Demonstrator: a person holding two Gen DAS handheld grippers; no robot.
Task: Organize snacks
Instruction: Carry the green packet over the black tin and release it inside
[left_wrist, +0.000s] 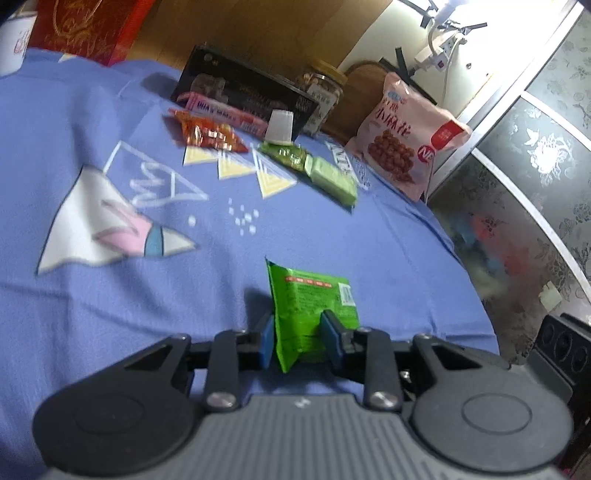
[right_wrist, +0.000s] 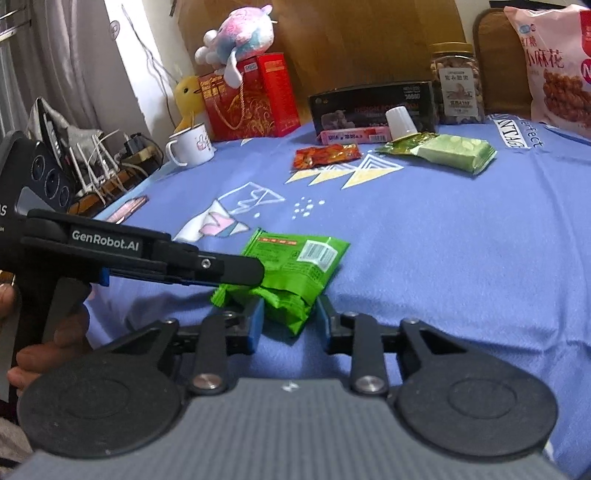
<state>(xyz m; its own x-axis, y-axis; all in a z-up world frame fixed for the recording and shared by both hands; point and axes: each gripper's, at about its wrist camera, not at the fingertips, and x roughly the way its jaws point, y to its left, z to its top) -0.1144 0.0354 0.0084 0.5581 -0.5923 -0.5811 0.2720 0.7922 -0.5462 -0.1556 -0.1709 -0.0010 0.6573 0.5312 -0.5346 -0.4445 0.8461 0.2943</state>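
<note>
A blue patterned cloth (left_wrist: 110, 314) fills most of both views. At the upper right of the left wrist view a big pink snack bag (left_wrist: 402, 144) stands upright. A black box (left_wrist: 243, 96) lies at the top centre, with a pink bar (left_wrist: 225, 112) against its front and a white cup (left_wrist: 280, 127) beside that. An orange packet (left_wrist: 208, 134) and a pale green pack (left_wrist: 332, 179) lie on the cloth in front of them.

Low in the centre, the small green packet (left_wrist: 314, 314) stands on edge in the left gripper (left_wrist: 301, 341), whose blue pads are clamped onto its sides. In the right wrist view the right gripper (right_wrist: 290, 321) sits with its jaws a little apart, flanking the packet's near corner; I cannot tell whether they press on it.
</note>
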